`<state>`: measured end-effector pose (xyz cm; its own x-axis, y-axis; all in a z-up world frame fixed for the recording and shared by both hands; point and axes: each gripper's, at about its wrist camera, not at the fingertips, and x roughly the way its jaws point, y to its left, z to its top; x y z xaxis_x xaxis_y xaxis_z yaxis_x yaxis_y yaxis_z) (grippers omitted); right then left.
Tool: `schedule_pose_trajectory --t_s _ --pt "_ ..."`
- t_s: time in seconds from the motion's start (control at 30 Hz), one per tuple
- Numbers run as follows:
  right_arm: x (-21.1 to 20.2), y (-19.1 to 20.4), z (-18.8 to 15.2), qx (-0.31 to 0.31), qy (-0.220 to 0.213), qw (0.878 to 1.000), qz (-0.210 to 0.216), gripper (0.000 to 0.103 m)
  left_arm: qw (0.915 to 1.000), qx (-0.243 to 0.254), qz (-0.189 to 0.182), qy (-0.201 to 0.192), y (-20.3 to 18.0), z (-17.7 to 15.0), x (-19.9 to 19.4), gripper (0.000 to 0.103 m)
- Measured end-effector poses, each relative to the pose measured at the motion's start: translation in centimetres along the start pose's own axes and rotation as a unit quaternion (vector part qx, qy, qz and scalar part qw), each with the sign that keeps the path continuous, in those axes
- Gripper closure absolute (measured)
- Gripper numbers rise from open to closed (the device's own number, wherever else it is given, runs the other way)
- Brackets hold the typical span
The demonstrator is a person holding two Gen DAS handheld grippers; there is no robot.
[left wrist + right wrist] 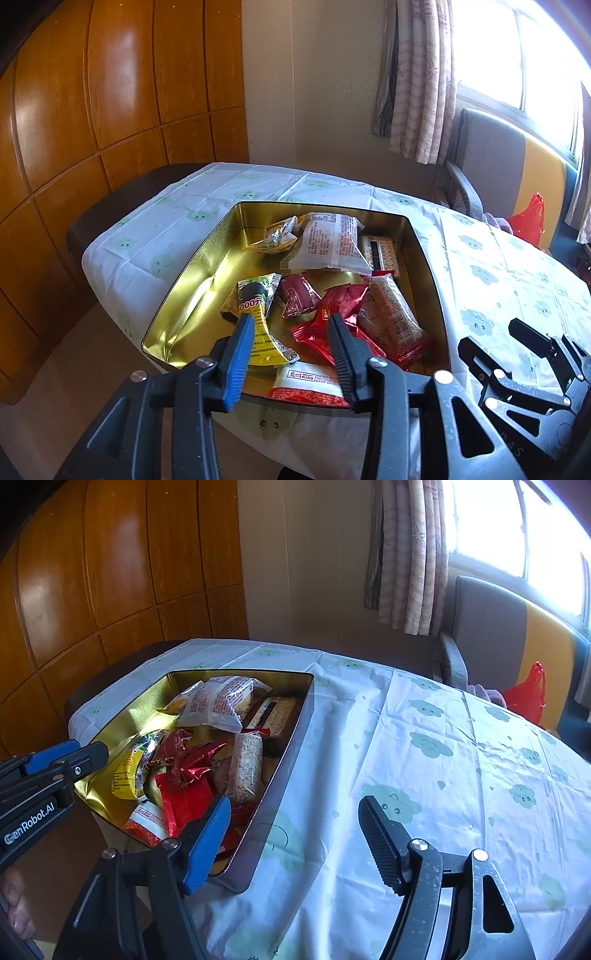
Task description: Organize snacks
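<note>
- Container: the gold-lined rectangular metal tin (192, 291) stands on the table with the white cloud-print cloth (424, 738). Every snack visible lies inside it; none shows on the cloth around it.
- Left gripper (291, 325): jaws moderately apart with nothing pressed between them, hovering over the tin's near end. The yellow-and-black sachet (258, 314) lies just beside its blue pad, its long axis running roughly along the gripper's line of pointing.
- Also directly ahead of the left gripper: the crumpled red foil packet (343, 302) and, nearer the rim, the white-and-red flat wrapper (306, 384).
- Right gripper (295, 812): jaws wide and empty, straddling the tin's right wall, the blue finger over the tin and the black finger over bare cloth.
- The clear oat-bar wrapper (245, 771) lies just ahead of the blue finger, lengthways along the wall.
- Judgement: the left gripper is better placed for items in the tin; the right would need to shift leftward.
</note>
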<state>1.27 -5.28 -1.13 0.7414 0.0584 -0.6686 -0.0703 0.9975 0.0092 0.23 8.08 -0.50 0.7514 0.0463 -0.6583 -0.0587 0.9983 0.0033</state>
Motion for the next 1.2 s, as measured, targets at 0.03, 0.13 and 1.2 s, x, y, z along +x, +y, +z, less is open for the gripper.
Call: schedule_pose_trajectory --t_s 0.03,0.13,1.2 --pt "0.0 0.0 0.0 -0.001 0.0 1.0 0.001 0.029 1.0 -0.001 0.001 -0.001 0.1 0.1 0.0 0.056" --pt "-0.1 0.2 0.0 -0.003 -0.001 1.0 0.002 0.028 1.0 0.001 0.004 -0.009 0.3 0.2 -0.1 0.05" --pt "-0.5 1.4 -0.4 -0.018 -0.008 1.0 0.012 0.025 0.9988 -0.006 0.028 -0.04 0.7 0.6 -0.9 0.045"
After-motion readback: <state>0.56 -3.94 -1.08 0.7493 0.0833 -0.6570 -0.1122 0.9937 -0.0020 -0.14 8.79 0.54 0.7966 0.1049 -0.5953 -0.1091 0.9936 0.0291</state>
